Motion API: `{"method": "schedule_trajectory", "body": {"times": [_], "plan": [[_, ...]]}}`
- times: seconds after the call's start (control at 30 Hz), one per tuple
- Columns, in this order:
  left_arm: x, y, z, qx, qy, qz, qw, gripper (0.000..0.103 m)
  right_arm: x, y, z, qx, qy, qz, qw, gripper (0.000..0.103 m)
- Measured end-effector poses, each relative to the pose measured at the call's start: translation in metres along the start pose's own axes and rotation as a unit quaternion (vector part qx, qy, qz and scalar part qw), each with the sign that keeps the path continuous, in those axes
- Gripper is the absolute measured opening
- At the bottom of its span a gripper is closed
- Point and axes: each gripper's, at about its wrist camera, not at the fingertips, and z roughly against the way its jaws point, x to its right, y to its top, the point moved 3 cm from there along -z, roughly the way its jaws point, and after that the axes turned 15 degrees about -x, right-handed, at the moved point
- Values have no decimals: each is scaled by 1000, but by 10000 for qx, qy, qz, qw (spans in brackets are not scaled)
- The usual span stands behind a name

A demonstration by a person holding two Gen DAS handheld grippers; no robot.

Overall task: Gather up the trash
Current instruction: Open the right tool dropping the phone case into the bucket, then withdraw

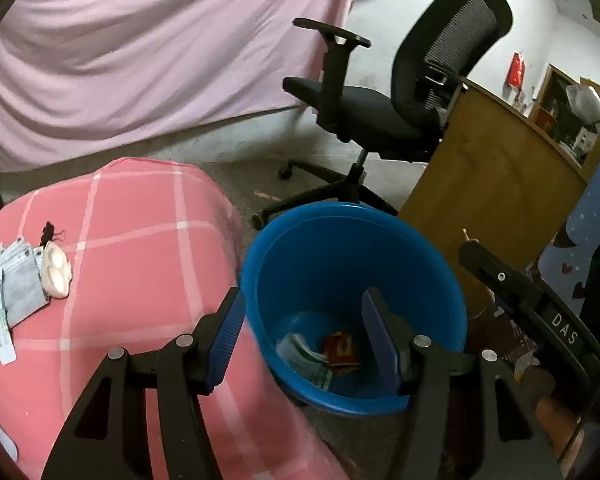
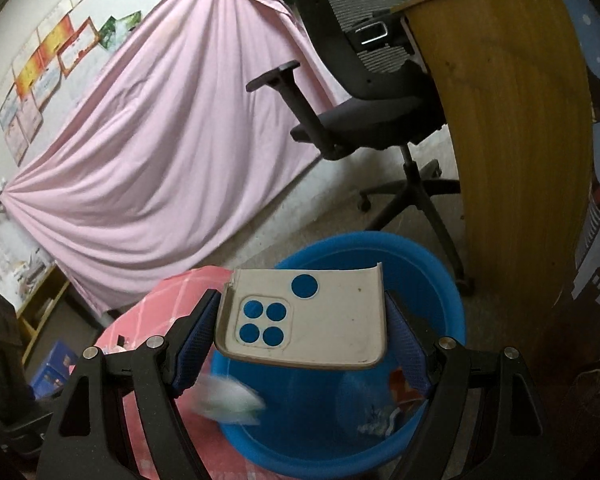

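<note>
1. Right tongs (image 2: 302,330) clamp a white phone case (image 2: 320,322) above the blue bin (image 2: 440,280).
2. Left tongs (image 1: 304,336) gape empty over the bin (image 1: 284,248).
3. Wrappers (image 1: 324,354) lie inside.

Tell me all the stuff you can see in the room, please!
bucket: 1, blue, on the floor beside the pink checked cushion
wrappers in bucket: 2 or so, green-white and red, at the bottom
blurred white-green scrap: 1, at the bucket rim, too blurred to name
phone case: 1, beige with round camera holes, over the bucket
pink checked cushion: 1, left of the bucket
paper pile: several grey and white pieces, on the cushion
white case: 1, beside the pile
binder clip: 1, black, behind the pile
office chair: 1, black
wooden desk: 1, brown
pink sheet: 1, hung along the wall
left hand-held gripper: open
right hand-held gripper: shut on the phone case
</note>
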Motion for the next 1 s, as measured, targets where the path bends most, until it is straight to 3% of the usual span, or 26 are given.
{"method": "schedule_trajectory", "body": {"times": [0.37, 0.5, 0.6, 0.73, 1.0], "plan": [[-26, -11, 30, 328, 173, 277, 9989, 65, -13, -1, -4, -28, -52, 179, 9998, 84], [-38, -16, 48, 554, 244, 370, 9975, 71, -21, 0, 2, 116, -14, 261, 9996, 91], [-49, -20, 65, 835, 275, 473, 9950, 82, -32, 3, 7, 295, 58, 367, 9989, 99], [-68, -27, 94, 1399, 324, 675, 9873, 96, -53, 4, 21, 680, 194, 598, 9957, 103], [-98, -49, 153, 2474, 677, 759, 9636, 101, -100, 0, 51, 1613, 584, 1070, 9793, 103]]}}
